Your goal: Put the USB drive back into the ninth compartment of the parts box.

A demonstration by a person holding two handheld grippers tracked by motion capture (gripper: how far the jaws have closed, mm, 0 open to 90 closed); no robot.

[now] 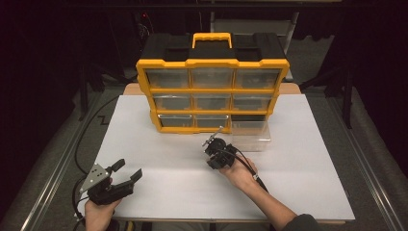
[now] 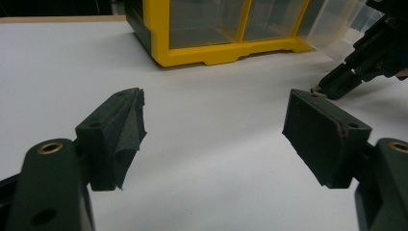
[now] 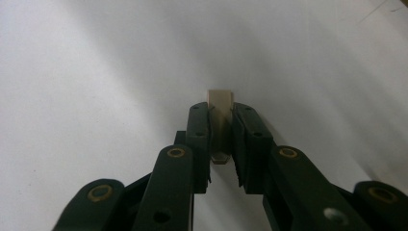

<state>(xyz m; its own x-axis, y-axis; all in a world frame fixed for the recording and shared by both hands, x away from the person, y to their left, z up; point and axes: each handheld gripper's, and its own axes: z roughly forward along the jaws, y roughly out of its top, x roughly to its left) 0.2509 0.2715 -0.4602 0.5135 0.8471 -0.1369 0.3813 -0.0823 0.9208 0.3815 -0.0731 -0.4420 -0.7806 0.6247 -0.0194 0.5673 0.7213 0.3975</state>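
Right gripper is clamped on a small beige piece, flat and narrow, pinched between the pads w/ its top end poking out past the tips. Can't tell what the piece is, too small. From overhead that gripper sits mid-table, tips aimed up and away toward the yellow organizer.

Left gripper is wide apart, nothing between the pads, resting low near the front left corner of the white table. Overhead it's at, well away from the action.

Key relation: the clear drawer is pulled out of the bottom-right slot of the organizer and sits on the table just in front of it. It lies just beside the right gripper's tips, to their right and slightly further from the person. Piece's long axis runs along the jaws, so roughly pointing at the organizer.

My read: the next move is prob a short swing right + forward to get the piece over the open drawer, then release. Right hand is far nearer; left isn't needed unless the drawer has to be steadied. Risk: a thin piece could stick to a pad or tip over the drawer wall on release.
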